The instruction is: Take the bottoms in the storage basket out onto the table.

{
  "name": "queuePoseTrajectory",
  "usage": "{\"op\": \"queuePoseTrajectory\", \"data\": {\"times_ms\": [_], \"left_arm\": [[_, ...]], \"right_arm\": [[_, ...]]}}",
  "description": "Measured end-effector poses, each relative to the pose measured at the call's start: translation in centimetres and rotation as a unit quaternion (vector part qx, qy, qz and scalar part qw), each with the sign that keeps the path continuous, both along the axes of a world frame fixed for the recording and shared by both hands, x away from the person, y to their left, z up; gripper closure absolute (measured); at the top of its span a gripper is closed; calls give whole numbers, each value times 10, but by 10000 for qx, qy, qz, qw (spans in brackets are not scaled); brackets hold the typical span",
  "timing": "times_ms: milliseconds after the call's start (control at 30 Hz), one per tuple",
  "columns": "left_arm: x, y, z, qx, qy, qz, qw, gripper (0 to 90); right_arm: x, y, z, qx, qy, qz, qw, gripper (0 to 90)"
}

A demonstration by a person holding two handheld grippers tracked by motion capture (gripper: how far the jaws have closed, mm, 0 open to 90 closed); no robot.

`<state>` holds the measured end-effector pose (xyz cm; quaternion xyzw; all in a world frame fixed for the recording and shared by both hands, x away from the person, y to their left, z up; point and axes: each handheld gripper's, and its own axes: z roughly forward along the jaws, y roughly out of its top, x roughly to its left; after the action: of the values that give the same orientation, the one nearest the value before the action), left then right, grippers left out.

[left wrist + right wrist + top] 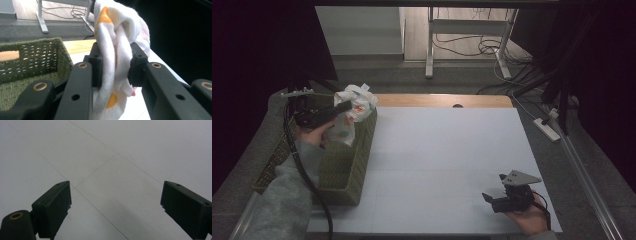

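The right tool (495,198) is resting near the table's (447,150) front right corner, jaws gaping wide and idle. At the left edge, the left tool (346,106) is pinching a spotted white cloth (354,107) above the green basket (357,165), probably carrying it clear.

A white cloth (353,111) with orange and coloured spots hangs bunched above the woven green basket (357,165).
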<state>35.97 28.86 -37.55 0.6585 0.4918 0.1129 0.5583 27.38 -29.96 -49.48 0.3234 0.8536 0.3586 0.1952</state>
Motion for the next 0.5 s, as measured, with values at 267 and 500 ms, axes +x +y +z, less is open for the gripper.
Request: {"op": "queuePoseTrajectory", "data": {"times_ms": [267, 500], "left_arm": [[-2, -4, 6, -42, -76, -93, 9999, 699], [-4, -9, 9, -19, -109, -152, 9998, 699]], "right_arm": [[0, -1, 0, 2, -5, -14, 10000, 100], [1, -1, 0, 2, 7, -19, 10000, 99]]}}
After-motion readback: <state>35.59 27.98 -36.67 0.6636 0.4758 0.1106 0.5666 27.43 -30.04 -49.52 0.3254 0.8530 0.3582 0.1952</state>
